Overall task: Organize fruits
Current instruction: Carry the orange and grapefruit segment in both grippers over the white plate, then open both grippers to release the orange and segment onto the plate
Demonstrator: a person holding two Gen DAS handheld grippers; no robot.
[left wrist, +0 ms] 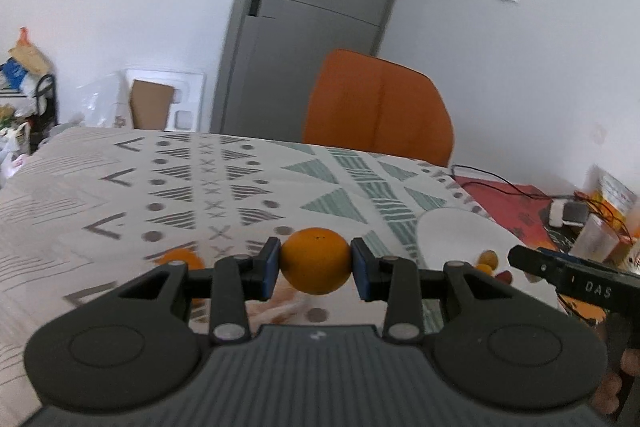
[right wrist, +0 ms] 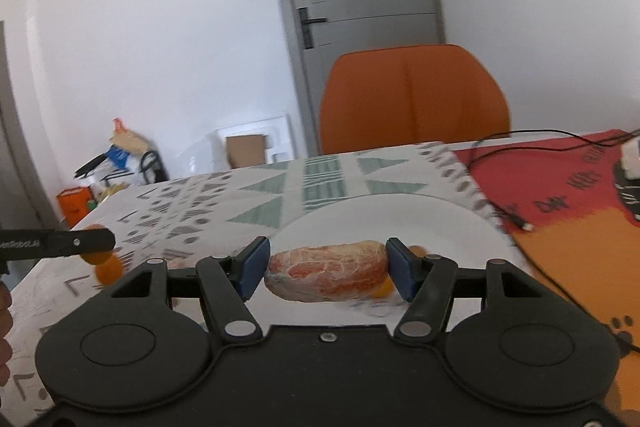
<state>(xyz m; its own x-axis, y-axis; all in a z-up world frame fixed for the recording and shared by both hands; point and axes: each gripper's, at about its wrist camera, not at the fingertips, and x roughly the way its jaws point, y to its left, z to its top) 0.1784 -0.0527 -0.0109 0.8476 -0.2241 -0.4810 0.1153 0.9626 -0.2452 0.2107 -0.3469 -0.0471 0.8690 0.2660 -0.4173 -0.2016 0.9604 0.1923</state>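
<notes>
White walls and a grey door [left wrist: 316, 27] sit behind the whole setup, with an orange chair [right wrist: 414, 99] pushed up to the far edge of the table [left wrist: 120, 187], which has a patterned cloth in grey and green triangles. So the left gripper [left wrist: 316, 263] has its blue pads clamped on a round orange [left wrist: 315, 261], held up off the cloth, jaws fairly narrow around it. Another orange [left wrist: 182, 259] lies on the table just left of that gripper, partly hidden behind it. The right gripper [right wrist: 326, 271] is pinching a peeled, pinkish fruit piece wrapped in film [right wrist: 326, 275], jaws about half spread, hanging over the near rim of a white plate [right wrist: 380, 223]. A couple of small orange fruits [right wrist: 382, 290] already sit on that plate, mostly blocked from view. Toward the table's right edge there's a red and orange mat [right wrist: 560, 195] with a black cable [right wrist: 520, 135] running across it.
</notes>
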